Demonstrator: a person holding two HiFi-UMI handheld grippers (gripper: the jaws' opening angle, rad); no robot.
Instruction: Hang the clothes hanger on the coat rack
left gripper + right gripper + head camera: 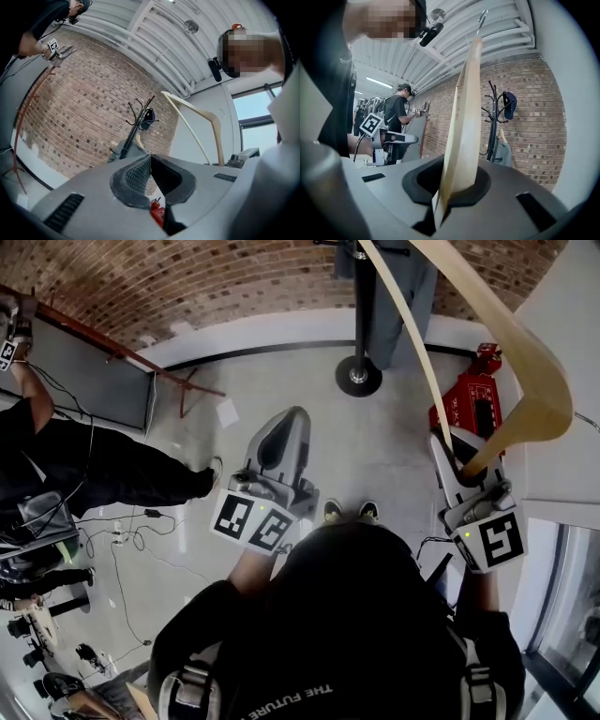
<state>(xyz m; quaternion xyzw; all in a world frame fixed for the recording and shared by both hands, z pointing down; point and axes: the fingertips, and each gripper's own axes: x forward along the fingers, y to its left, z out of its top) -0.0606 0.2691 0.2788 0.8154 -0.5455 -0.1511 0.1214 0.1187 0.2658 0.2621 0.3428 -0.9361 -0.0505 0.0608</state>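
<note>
Two grippers, one load. The right gripper (452, 197) clamps one arm's end of the clothes hanger (464, 117), upright with its hook (482, 18) on top, presumably ready for a peg. The coat rack (493, 117) stands well apart, at the floor's brick-wall edge. The left gripper (151, 164) is closed, empty. Only the head view shows the rack's base (358, 377).

The right gripper (447, 194) had its dark jaws clamped on a pale wooden clothes hanger (464, 126) that rose toward twelve o'clock, while at three o'clock a black metal coat rack (493, 124) bearing a dark blue cap (509, 104) stood before a red brick wall (536, 122).
</note>
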